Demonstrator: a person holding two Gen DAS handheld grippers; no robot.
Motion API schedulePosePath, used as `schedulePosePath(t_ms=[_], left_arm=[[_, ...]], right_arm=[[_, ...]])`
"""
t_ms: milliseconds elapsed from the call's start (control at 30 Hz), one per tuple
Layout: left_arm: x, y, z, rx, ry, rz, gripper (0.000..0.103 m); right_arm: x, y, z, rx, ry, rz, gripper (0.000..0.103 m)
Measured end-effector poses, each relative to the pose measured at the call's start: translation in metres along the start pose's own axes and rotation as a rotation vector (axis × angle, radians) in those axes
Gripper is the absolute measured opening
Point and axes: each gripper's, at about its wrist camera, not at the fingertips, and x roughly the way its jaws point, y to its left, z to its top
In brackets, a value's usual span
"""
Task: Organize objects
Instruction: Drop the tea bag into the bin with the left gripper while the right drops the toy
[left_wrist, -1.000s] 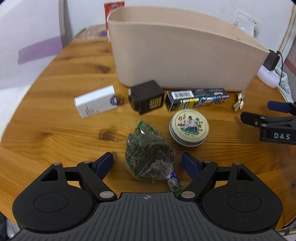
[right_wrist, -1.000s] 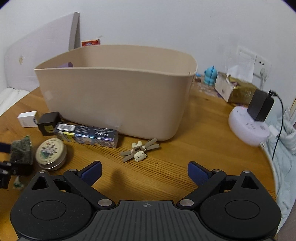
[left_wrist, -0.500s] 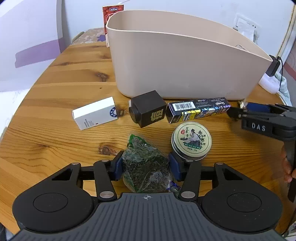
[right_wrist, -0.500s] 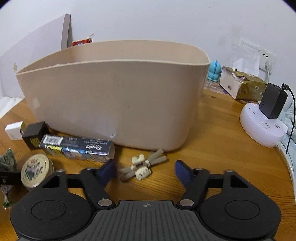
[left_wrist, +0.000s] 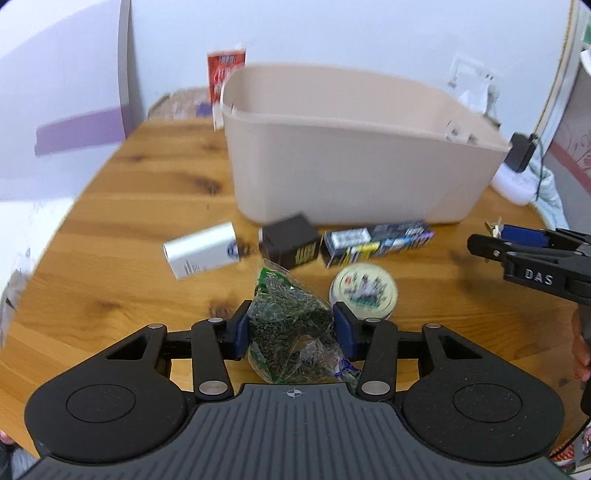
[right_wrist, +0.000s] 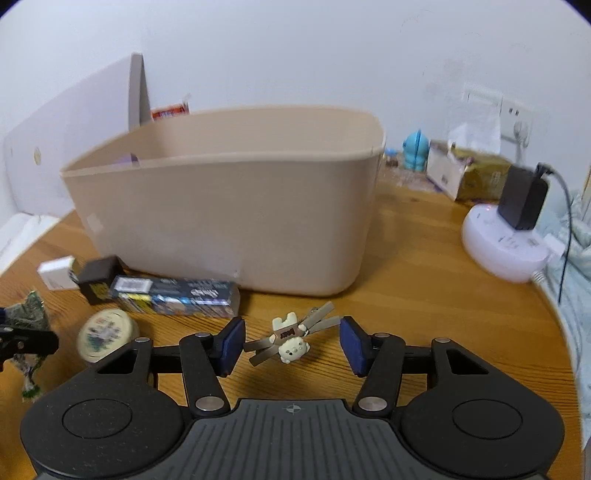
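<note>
Since a second ago my left gripper (left_wrist: 291, 334) closed onto the herb packet (left_wrist: 290, 325), lifting | right gripper (right_wrist: 291, 345) spread around hair clips (right_wrist: 291, 334) on the table (right_wrist: 424, 295) | bin (right_wrist: 229, 221) far, apparently empty | five items left

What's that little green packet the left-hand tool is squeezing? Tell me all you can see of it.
The packet is a clear, crinkly plastic bag stuffed with dark green dried leaves, with a green printed strip at its far end. The left gripper is shut on it, blue pads pressing both sides. It seems lifted off the wooden table, beside a round tin.
</note>
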Motion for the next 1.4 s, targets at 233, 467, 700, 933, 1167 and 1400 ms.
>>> schedulePosePath(t_ms=[233,467,700,933,1167,1400], left_arm=[[-0.038,-0.002,0.041,0.035,-0.142,0.004,0.047],[-0.039,-0.022,0.100,0.111,-0.228,0.016,0.047],[0.004,-0.045,0.144,0.146,-0.207,0.022,0.047],[0.070,-0.054,0.151,0.177,-0.078,0.013,0.047],[0.091,-0.054,0.146,0.206,-0.025,0.012,0.058],[0.049,-0.048,0.141,0.220,-0.118,0.029,0.083]], right_arm=[[-0.057,0.005,0.029,-0.023,-0.152,0.009,0.054],[-0.072,0.008,0.076,-0.059,-0.270,0.002,0.054],[-0.052,0.011,0.111,-0.092,-0.307,-0.034,0.053],[-0.005,0.012,0.117,-0.118,-0.184,-0.041,0.054],[0.022,0.010,0.112,-0.124,-0.110,-0.060,0.061],[0.000,0.012,0.104,-0.106,-0.165,-0.082,0.087]])
